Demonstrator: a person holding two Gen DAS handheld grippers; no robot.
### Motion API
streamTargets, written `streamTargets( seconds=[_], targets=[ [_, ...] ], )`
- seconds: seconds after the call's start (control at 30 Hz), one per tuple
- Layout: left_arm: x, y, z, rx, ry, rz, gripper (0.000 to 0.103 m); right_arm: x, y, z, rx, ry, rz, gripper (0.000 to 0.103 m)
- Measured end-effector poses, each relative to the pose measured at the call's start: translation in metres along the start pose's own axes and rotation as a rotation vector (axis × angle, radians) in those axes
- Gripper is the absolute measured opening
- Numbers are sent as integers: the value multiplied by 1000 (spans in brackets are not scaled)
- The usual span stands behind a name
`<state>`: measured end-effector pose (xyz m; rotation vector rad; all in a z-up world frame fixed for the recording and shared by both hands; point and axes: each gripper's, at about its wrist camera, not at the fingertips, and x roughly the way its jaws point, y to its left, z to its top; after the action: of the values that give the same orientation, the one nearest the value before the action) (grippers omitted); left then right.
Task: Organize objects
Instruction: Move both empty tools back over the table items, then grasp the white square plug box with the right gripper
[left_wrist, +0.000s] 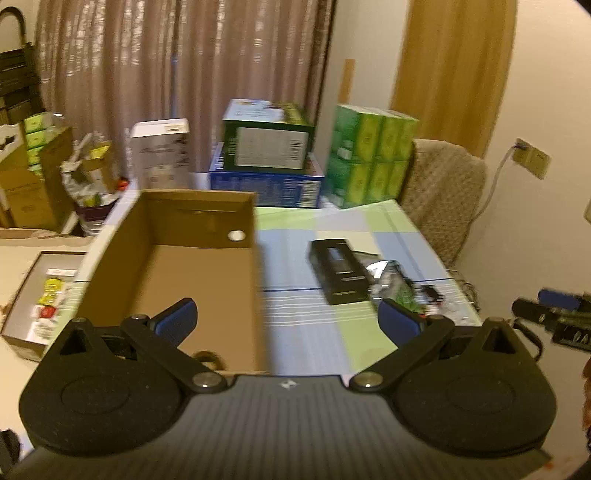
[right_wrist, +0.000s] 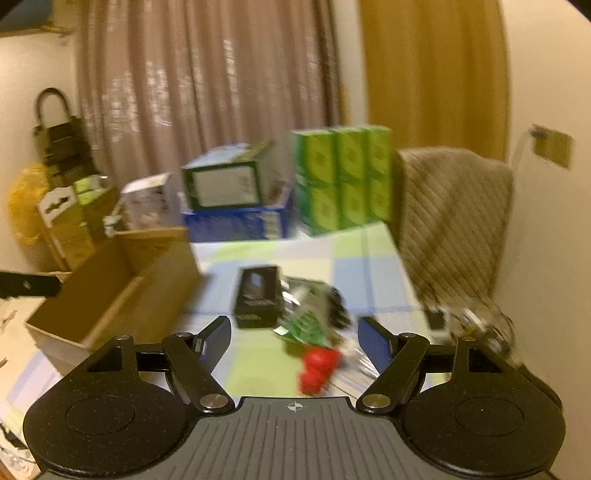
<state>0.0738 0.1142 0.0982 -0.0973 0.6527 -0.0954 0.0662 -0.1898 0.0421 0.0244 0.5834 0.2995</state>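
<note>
the left tongs (left_wrist: 288, 317) stand wide open with nothing between them, over the near right edge of the open cardboard box (left_wrist: 192, 266). the right tongs (right_wrist: 293, 341) are open too and empty, above the loose pile on the checked worktop (right_wrist: 354, 251). in that pile a black box (right_wrist: 258, 299) lies just beside a green packet (right_wrist: 306, 325), with two red pieces (right_wrist: 317, 365) nearest. the cardboard box looks empty and sits to the left of the pile. risk, as i judge it: the pile is crowded, so closing on one thing may drag or nudge its neighbours toward the worktop's right edge; the shiny packet could also slip.
</note>
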Motion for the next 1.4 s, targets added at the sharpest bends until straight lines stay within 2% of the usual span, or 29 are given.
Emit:
streamTargets(
  seconds=[0.2, 0.47, 0.63, 1.07, 1.4],
  targets=[
    [18, -46, -6, 54, 13, -61, 102, -5, -41, -22, 44, 36, -68, 73],
    [57, -80, -26, 71, 75, -108, 102, 1, -65, -44, 62, 84, -99, 73],
    [88, -87, -37, 75, 105, -115, 102, 16, -70, -51, 83, 107, -93, 73],
    [173, -111, -65, 207, 162, -109, 102, 84, -82, -67, 122, 174, -66, 73],
    [211, -114, -81, 193, 180, -131, 102, 124, -97, -80, 147, 199, -37, 73]
  ],
)
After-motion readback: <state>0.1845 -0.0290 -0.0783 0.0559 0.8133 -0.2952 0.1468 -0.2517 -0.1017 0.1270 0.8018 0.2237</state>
